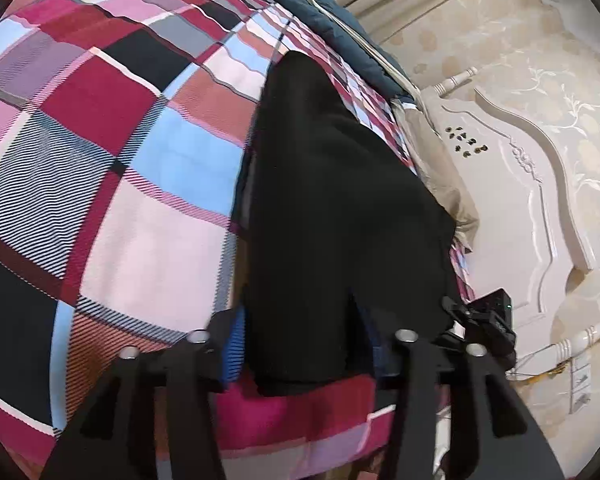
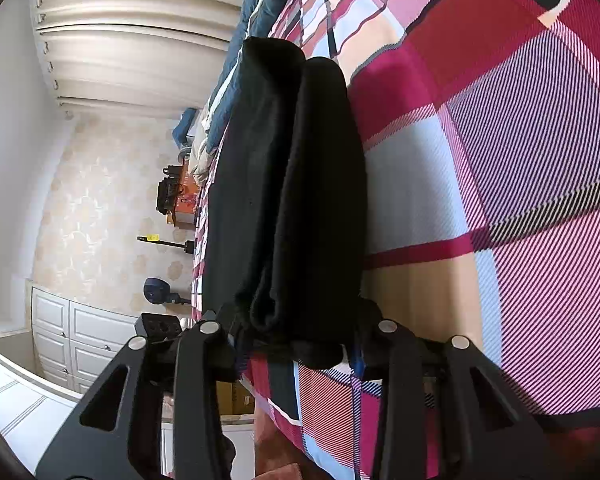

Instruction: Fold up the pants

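Black, soft knit pants (image 1: 340, 216), already doubled lengthwise into a long strip, are seen stretched ahead of both tools over a bed with a checked red, pink and blue cover (image 1: 112, 168).

Left tool (image 1: 300, 360): the near end of the strip is drawn down between the two fingers; whether the fabric is truly pinched cannot be told, since the pads are hidden under cloth.

Right tool (image 2: 296, 344): fingers set apart, with a bunched, rolled end of the pants (image 2: 292, 184) lying between them; a firm hold is likewise not confirmed.

Risks noted:
- Two stacked layers are visible in the right view; if only the upper one is caught, the layers would likely slide apart on lifting.
- Uneven pull between the tools would probably skew the strip.
- Beyond the left tool, the strip runs close to the bed edge, beside a cream carved headboard (image 1: 512, 184); cloth could slip off there.
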`<state>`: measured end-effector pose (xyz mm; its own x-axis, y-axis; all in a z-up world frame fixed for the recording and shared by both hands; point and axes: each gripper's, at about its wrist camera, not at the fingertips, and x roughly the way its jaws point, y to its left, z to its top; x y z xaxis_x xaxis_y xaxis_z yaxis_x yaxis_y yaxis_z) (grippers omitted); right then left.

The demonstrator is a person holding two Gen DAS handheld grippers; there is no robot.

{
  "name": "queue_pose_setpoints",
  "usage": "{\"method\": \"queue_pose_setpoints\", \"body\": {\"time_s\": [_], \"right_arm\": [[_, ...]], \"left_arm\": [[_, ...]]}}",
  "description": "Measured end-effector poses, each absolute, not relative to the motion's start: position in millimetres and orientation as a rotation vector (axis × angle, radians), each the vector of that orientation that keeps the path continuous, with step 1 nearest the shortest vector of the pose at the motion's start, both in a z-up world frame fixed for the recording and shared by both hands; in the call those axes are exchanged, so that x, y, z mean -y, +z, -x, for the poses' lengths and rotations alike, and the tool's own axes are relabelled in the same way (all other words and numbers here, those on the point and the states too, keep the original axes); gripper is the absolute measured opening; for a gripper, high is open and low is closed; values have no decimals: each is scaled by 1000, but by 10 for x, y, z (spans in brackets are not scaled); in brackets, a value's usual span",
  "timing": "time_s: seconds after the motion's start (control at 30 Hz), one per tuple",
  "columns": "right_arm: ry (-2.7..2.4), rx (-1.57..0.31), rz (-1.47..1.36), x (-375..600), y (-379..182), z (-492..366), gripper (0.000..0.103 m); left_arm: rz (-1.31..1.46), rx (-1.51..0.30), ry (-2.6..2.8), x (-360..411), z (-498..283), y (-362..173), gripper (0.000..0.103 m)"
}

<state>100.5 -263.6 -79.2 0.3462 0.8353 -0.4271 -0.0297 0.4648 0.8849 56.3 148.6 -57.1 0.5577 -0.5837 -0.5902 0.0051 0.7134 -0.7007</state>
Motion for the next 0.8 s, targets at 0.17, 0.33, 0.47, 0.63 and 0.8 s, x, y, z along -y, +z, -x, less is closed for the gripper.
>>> {"method": "queue_pose_setpoints", "body": {"time_s": [0.17, 0.33, 0.47, 0.63, 0.8], "right_arm": [[707, -1052, -998, 2697, -830, -987, 43], [723, -1033, -1029, 2791, -846, -909, 47], [720, -1022, -1039, 2869, -838, -840, 49], [717, -1009, -1045, 2935, -838, -786, 53], [713, -996, -1052, 3008, -850, -740, 54]], "left_arm": [[777, -902, -416, -1516, -544, -583, 79], [746, -916, -389, -1456, -535, -528, 84], [706, -929, -350, -1424, -495, -494, 84], [635, -931, -275, -1367, -413, -441, 84], [553, -909, -198, -1323, -304, -377, 84]]}}
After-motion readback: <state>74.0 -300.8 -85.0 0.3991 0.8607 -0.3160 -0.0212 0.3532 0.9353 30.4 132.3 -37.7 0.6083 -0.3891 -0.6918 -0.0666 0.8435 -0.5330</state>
